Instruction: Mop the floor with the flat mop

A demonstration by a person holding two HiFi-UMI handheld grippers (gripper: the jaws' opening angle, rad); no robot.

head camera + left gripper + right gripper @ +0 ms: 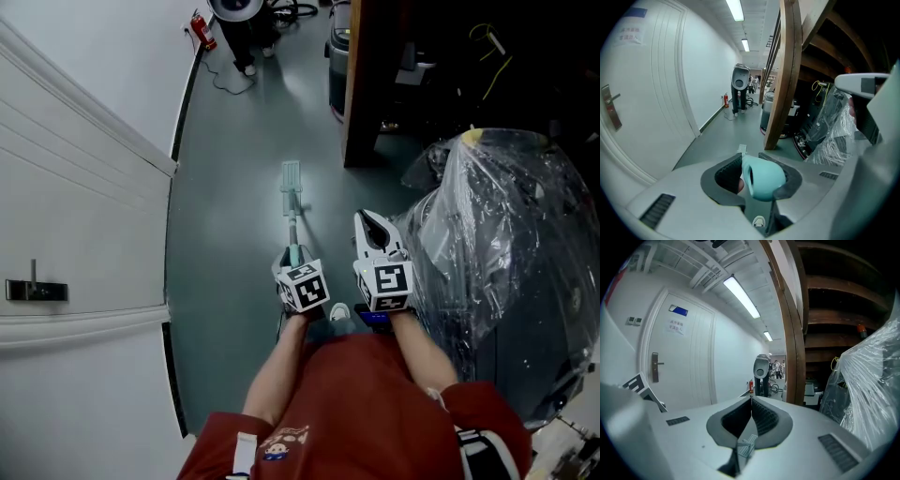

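Observation:
The flat mop lies ahead of me on the grey-green floor, its pale head (291, 178) flat and its shaft (292, 228) running back toward me. My left gripper (292, 255) is shut on the mop's teal handle end (763, 177), which fills the space between the jaws. The mop head (742, 149) shows small beyond it. My right gripper (365, 219) hovers just right of the handle, apart from it. Its jaws meet at the tip (751, 400), shut with nothing between them.
A white door (84, 234) with a metal handle (33, 289) lines the left. A brown wooden post (361, 94) and a plastic-wrapped bulk (506, 216) crowd the right. Far down the corridor stand a machine (239, 28) and a red fire extinguisher (202, 30).

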